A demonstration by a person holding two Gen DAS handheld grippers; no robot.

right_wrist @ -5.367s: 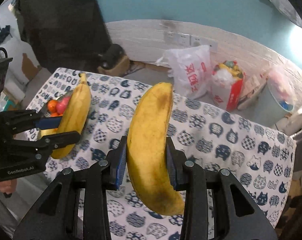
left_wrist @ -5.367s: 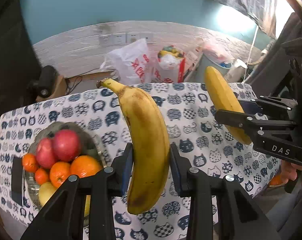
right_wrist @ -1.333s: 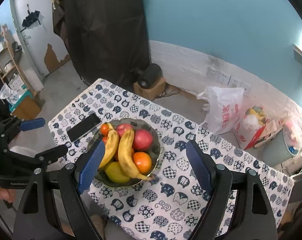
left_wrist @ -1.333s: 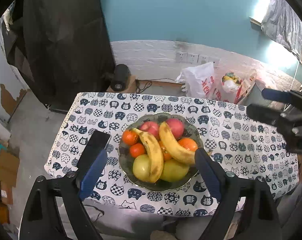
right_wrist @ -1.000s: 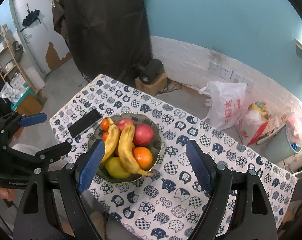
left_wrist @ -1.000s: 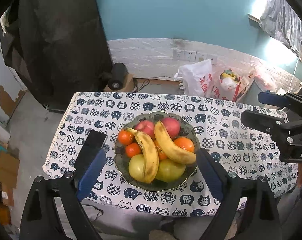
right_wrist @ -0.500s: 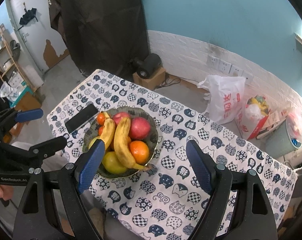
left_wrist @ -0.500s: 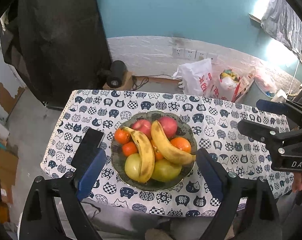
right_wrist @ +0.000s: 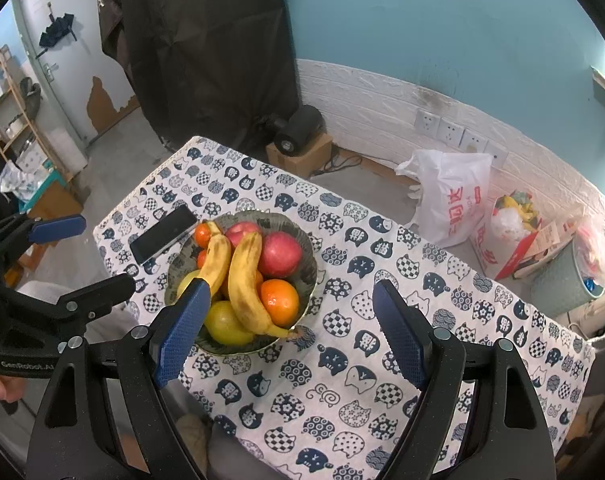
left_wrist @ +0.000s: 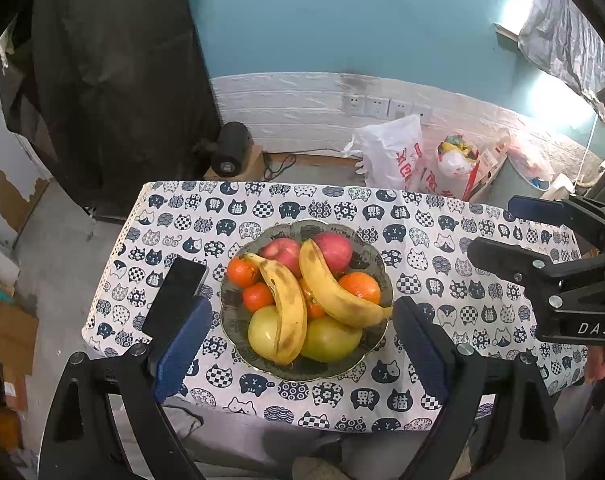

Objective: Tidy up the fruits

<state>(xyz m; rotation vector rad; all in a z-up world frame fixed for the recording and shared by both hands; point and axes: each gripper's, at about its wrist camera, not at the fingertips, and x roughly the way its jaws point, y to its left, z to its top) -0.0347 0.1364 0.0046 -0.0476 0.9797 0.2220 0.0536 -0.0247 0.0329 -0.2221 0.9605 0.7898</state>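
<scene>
A grey-green fruit bowl (left_wrist: 369, 258) stands on the cat-print tablecloth (left_wrist: 442, 308). Two yellow bananas (left_wrist: 288, 308) (left_wrist: 334, 292) lie on top of red apples (left_wrist: 334, 248), oranges (left_wrist: 360, 286) and green-yellow fruit (left_wrist: 330, 338). The bowl (right_wrist: 307, 255) with the bananas (right_wrist: 244, 284) also shows in the right wrist view. My left gripper (left_wrist: 300, 346) is open and empty, high above the bowl's near side. My right gripper (right_wrist: 288, 330) is open and empty, above the bowl's right side. Each gripper shows in the other's view (left_wrist: 542, 248) (right_wrist: 58, 256).
A black phone (left_wrist: 174, 296) lies flat on the cloth left of the bowl. Behind the table are a white plastic bag (left_wrist: 390, 156), a red bag (left_wrist: 458, 168), a bin (left_wrist: 530, 176) and a black round device on a box (left_wrist: 232, 152).
Both bananas, held in the grippers 5.4 s ago, now lie in the bowl. Both grippers are open and raised high. In the last second the views have shifted only slightly.
</scene>
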